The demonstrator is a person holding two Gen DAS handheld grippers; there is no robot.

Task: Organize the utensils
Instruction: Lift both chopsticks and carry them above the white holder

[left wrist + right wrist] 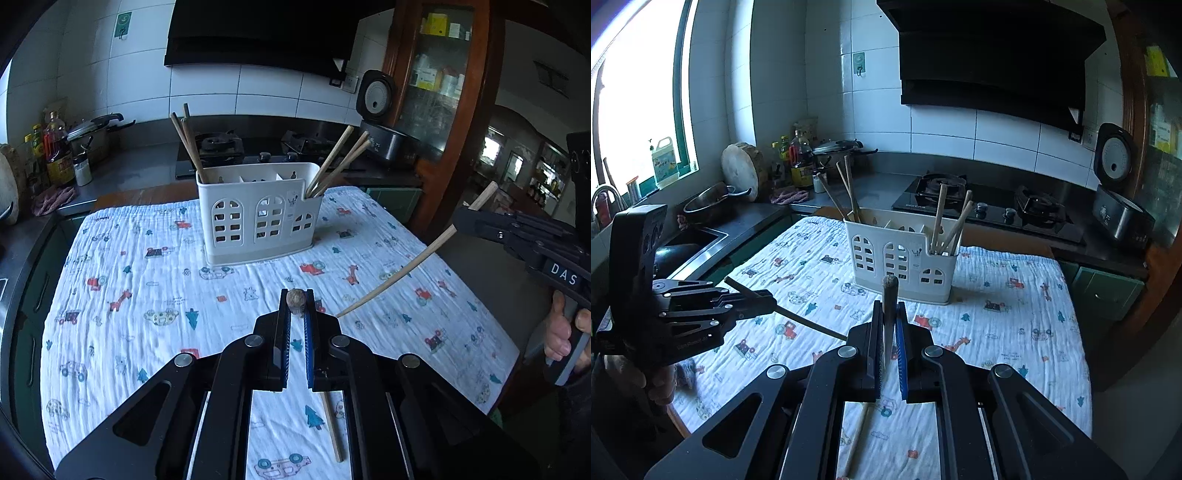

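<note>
The right tool is clamped on a chopstick that points end-on at the camera. At the left, the left tool grips a dark chopstick slanting over the printed cloth on the table. Beyond stands a white utensil caddy (arched cut-outs in its front), with chopsticks leaning in its left end compartment and its right one.

White letters "DAS" stand on the black body of the right gripper; no other text is legible.
</note>
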